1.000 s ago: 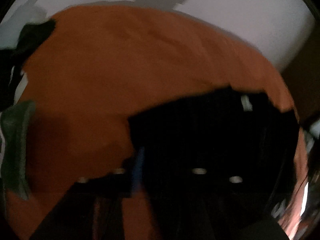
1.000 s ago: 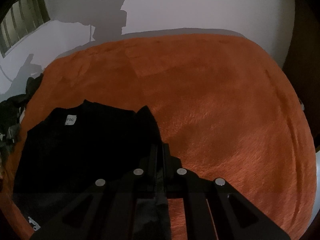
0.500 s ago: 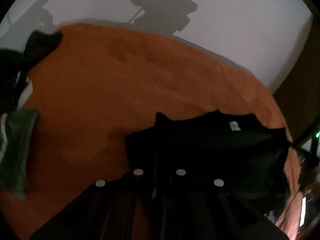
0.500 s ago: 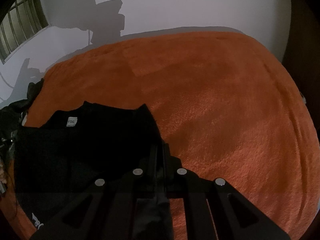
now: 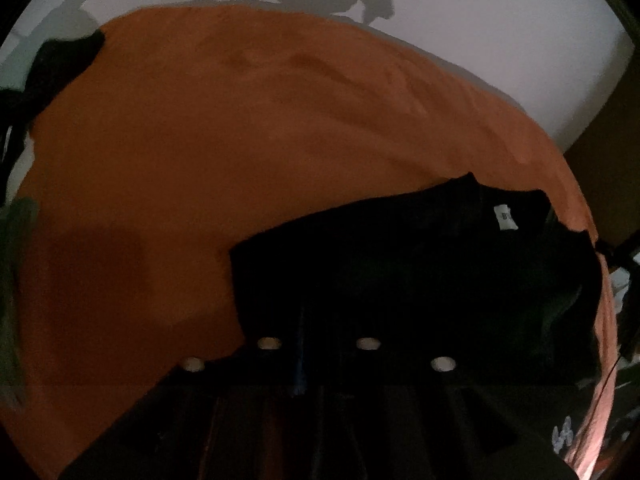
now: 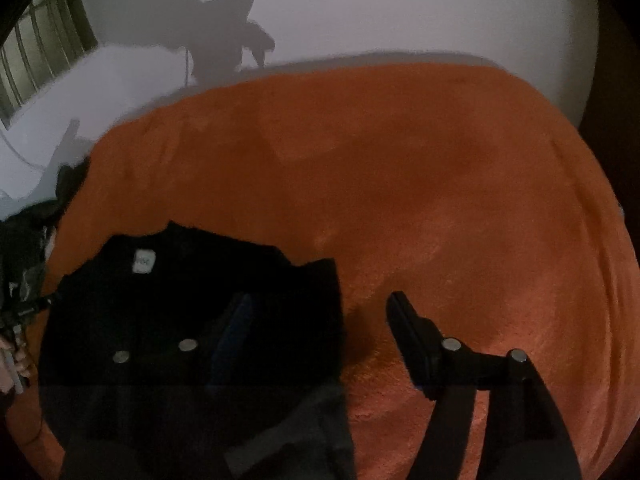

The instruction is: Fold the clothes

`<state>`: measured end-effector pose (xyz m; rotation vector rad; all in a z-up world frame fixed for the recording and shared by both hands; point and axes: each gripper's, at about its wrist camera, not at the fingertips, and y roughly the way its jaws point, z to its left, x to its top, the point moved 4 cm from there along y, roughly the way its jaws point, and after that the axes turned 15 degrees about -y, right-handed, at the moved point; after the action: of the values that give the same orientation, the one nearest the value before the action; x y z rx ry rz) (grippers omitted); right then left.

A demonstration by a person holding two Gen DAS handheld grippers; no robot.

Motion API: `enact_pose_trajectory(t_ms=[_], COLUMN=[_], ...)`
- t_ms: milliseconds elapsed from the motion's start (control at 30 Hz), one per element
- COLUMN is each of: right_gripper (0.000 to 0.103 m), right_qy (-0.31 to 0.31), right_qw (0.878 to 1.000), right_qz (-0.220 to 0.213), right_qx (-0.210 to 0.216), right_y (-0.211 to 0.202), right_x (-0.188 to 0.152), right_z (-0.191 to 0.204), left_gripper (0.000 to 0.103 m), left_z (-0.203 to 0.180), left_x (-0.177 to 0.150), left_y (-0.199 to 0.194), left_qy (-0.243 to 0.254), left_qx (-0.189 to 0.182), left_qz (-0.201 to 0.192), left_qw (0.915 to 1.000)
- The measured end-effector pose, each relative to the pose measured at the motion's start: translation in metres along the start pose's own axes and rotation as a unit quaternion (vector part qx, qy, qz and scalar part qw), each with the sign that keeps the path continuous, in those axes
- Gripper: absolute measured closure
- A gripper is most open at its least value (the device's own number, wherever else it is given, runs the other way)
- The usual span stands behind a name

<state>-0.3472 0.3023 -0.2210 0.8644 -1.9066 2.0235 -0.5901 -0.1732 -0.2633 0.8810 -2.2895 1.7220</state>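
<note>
Black shirt [image 6: 192, 304] lies flat on the orange blanket [image 6: 440, 200], neck edge toward the wall, small white neck label [image 6: 144, 261] showing inside the collar; fabric is plain and dark, with a greyer fold at its near edge in the right view. Right tool [image 6: 320, 308] is spread wide: one finger rests over the shirt's right side, the other [image 6: 412, 332] sits on bare blanket beside the shirt, nothing held between them. Left view shows the same shirt [image 5: 400, 264] from the other side, label [image 5: 505, 217] at upper right, and a white print [image 5: 562, 436] low on the cloth that the right view does not catch. Left tool [image 5: 308, 320] is dark against the dark cloth, fingers close together at the shirt's left edge; cannot tell if it grips the fabric. Left view also picks up dark clothes [image 5: 60, 64] piled at the blanket's far left corner. Right view alone shows a barred window [image 6: 40, 60] up left.
</note>
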Motion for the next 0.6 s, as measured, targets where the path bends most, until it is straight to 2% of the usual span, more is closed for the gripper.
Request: enact_pose_trajectory(t_ms=[67, 100, 267, 333, 367, 433, 533, 600], right_gripper=[0.098, 0.098, 0.098, 0.098, 0.098, 0.098, 0.097, 0.092], right_qy=[-0.006, -0.009, -0.032, -0.037, -0.040, -0.047, -0.052, -0.039], right_qw=[1.000, 1.000, 0.988, 0.984, 0.985, 0.987, 0.989, 0.989], right_qz=[-0.001, -0.016, -0.142, -0.157, -0.147, -0.121, -0.053, 0.005], right_qx=[-0.017, -0.024, -0.056, -0.070, -0.076, -0.091, -0.125, -0.145], right_y=[-0.001, -0.007, -0.069, -0.072, -0.065, -0.045, 0.003, 0.039], right_x=[0.006, 0.011, 0.043, 0.059, 0.065, 0.078, 0.084, 0.080], right_z=[0.003, 0.004, 0.018, 0.022, 0.023, 0.023, 0.020, 0.014], left_gripper=[0.098, 0.098, 0.098, 0.098, 0.098, 0.098, 0.097, 0.097], left_z=[0.003, 0.004, 0.015, 0.024, 0.029, 0.036, 0.034, 0.036], left_x=[0.003, 0.005, 0.024, 0.038, 0.045, 0.053, 0.056, 0.058], left_y=[-0.018, -0.026, -0.082, -0.077, -0.073, -0.050, -0.011, 0.003], left_qy=[-0.002, -0.003, -0.021, -0.045, -0.057, -0.072, -0.062, -0.075], left_qx=[-0.005, -0.008, -0.030, -0.019, -0.013, 0.001, 0.026, 0.035], left_qz=[-0.027, -0.040, -0.110, -0.108, -0.105, -0.070, -0.027, -0.007], left_qw=[0.9996, 0.9992, 0.9932, 0.9930, 0.9927, 0.9949, 0.9974, 0.9966])
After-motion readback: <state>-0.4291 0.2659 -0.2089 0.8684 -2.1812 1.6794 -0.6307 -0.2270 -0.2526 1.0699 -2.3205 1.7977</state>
